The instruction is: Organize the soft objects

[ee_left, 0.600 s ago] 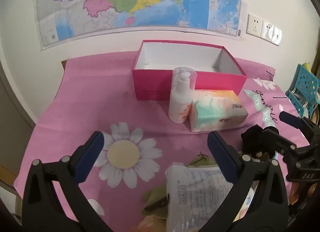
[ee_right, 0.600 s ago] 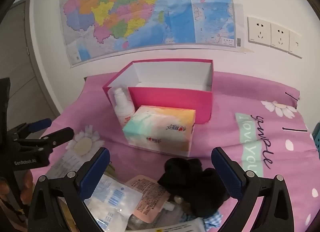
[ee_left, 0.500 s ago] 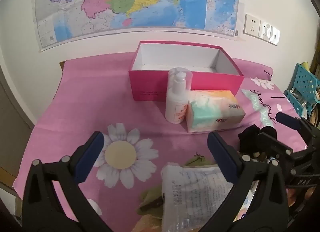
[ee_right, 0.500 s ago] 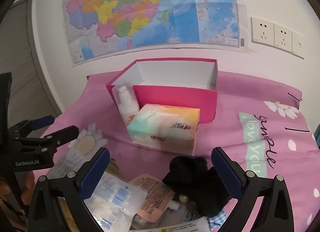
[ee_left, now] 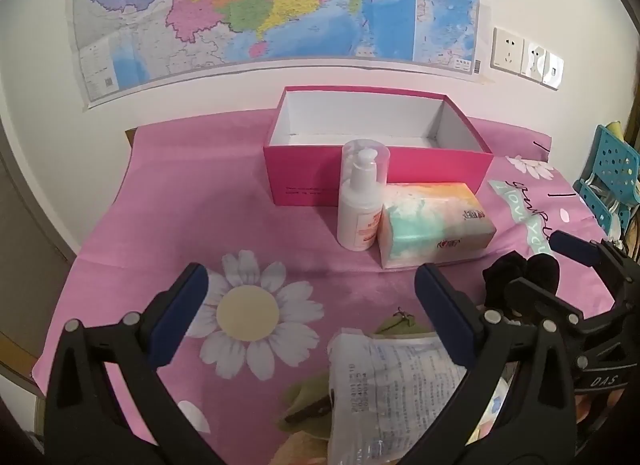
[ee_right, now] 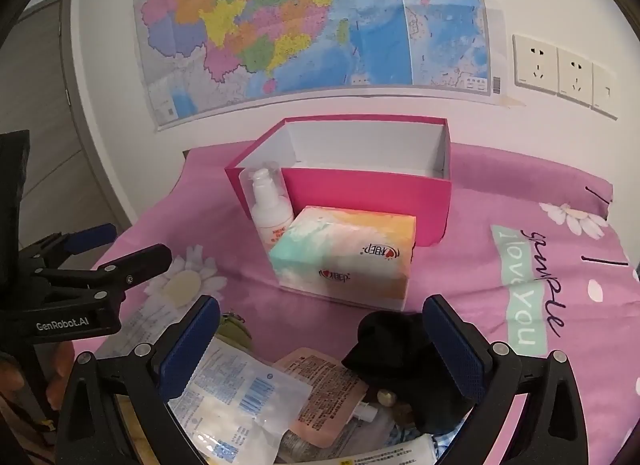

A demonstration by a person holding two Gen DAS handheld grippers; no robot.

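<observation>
— What do you have on the left side?

— My left gripper (ee_left: 308, 293) is spread as wide as it goes, nothing between the pads, tilted down over the pink cloth (ee_left: 192, 217) with the daisy print. Just under it lies a clear plastic packet (ee_left: 384, 381) with printed text, on top of something olive green (ee_left: 308, 397).

— And the right?

— My right gripper (ee_right: 320, 333) is also fully spread and holds nothing. A black soft thing (ee_right: 400, 353), maybe a scrunchie or a sock, I can't say which, lies bunched beside the inner face of its right-hand finger. Whether it touches the pad, I can't tell. Below the jaws there is a heap: a clear packet with blue print (ee_right: 240, 393), a peach sachet (ee_right: 324, 397) and a white tube partly cut off at the bottom edge.

— Where is the box?

— The pink box (ee_right: 368, 193) stands open at the far side of the cloth, near the wall under the map (ee_right: 312, 25). Its white inside looks bare from both views. Directly in front of it stand a white pump bottle (ee_right: 268, 213) with a clear cap and a pastel tissue pack (ee_right: 344, 257), the two just beside each other.

— Do the grippers see each other?

— Yes. From the right view the left one sits at the left edge, with a hand (ee_right: 24, 377) gripping it from below.
</observation>
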